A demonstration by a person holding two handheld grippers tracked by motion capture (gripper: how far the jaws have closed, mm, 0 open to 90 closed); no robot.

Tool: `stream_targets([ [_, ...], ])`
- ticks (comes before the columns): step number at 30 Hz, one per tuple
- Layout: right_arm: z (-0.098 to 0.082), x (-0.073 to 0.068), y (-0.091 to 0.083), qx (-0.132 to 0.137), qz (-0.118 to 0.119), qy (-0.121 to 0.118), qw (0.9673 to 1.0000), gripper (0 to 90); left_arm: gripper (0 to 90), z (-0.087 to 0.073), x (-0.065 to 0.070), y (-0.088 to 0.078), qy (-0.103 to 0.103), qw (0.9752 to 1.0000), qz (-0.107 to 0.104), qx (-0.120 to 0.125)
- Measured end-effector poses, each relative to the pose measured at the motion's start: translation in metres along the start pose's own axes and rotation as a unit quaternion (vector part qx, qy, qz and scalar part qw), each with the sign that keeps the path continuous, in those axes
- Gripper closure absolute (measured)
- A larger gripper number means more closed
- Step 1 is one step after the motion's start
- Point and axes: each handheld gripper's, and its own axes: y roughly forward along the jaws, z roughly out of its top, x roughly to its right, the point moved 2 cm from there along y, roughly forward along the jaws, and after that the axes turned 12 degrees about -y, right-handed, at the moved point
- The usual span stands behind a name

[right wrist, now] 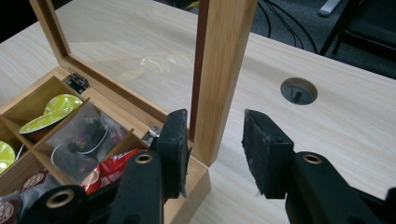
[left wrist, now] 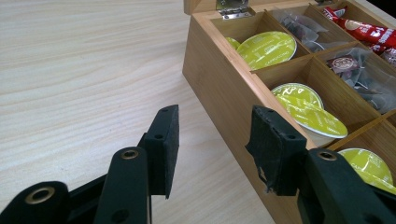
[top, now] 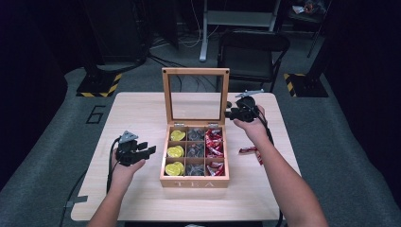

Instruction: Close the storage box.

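Right gripper (right wrist: 212,154) jaws apart around upright lid (top: 196,96) edge of tea box (top: 194,181); left gripper (left wrist: 212,149) apart beside box.

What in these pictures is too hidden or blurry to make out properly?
- High view: the print on the red sachet lying on the table is too small to read.
- Left gripper view: the tea box is cut off at the right edge, and the left tongs cover its near corner.
- Right gripper view: whether the right tongs touch the lid frame between them cannot be told.
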Motion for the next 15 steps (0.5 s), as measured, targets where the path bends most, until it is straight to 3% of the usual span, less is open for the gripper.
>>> stream_targets([
  [11, 0.013, -0.001, 0.016, 0.001, -0.001, -0.01, 0.9999, 56.1, 52.7, 0.0, 0.0, 0.0, -0.002, 1.0, -0.001, -0.002],
  [15, 0.015, 0.001, 0.021, -0.002, -0.005, -0.003, 1.0, 56.3, 52.7, -0.001, 0.0, 0.0, -0.003, 0.9999, -0.004, -0.009],
])
